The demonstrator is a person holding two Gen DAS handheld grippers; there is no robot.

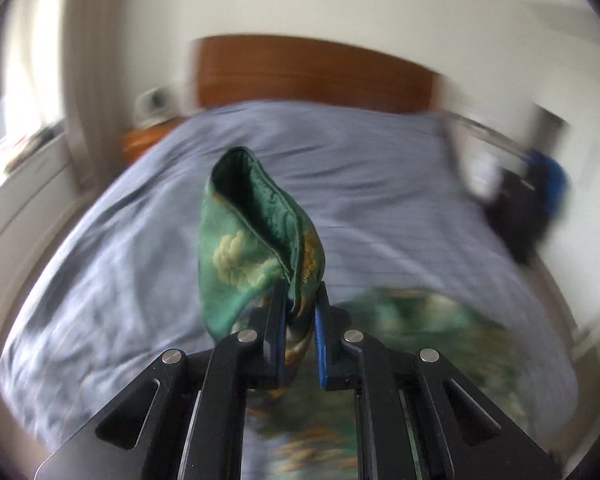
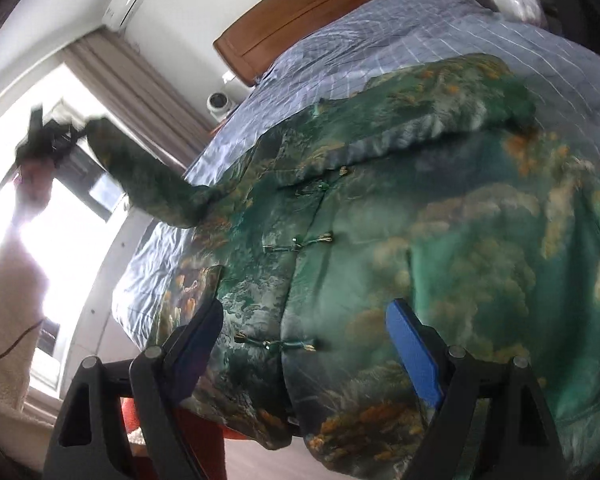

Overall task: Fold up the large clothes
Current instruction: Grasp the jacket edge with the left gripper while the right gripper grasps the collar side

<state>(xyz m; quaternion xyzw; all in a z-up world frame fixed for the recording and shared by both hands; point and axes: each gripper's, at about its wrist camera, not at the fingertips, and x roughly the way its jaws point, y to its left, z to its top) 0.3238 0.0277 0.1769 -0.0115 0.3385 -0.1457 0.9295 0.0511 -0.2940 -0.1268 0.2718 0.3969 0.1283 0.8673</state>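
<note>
You have one green patterned jacket [image 2: 440, 208] spread on one bed [image 2: 380, 32], and one of its sleeves [image 2: 148, 176] is lifted clear of the cover; the cuff [image 1: 256, 216] of it shows in your left wrist view. Down the jacket front you can count three knotted fastenings [image 2: 296, 242] for certain, with a fourth at the top that is too blurred to be sure of. You are holding two grippers: the left gripper [image 1: 300, 312], clamped on the cuff, and the right gripper [image 2: 304, 344], its fingers wide apart. Behind the bed there is one wooden headboard [image 1: 316, 72], and one window [image 2: 60, 216] to the side.
</note>
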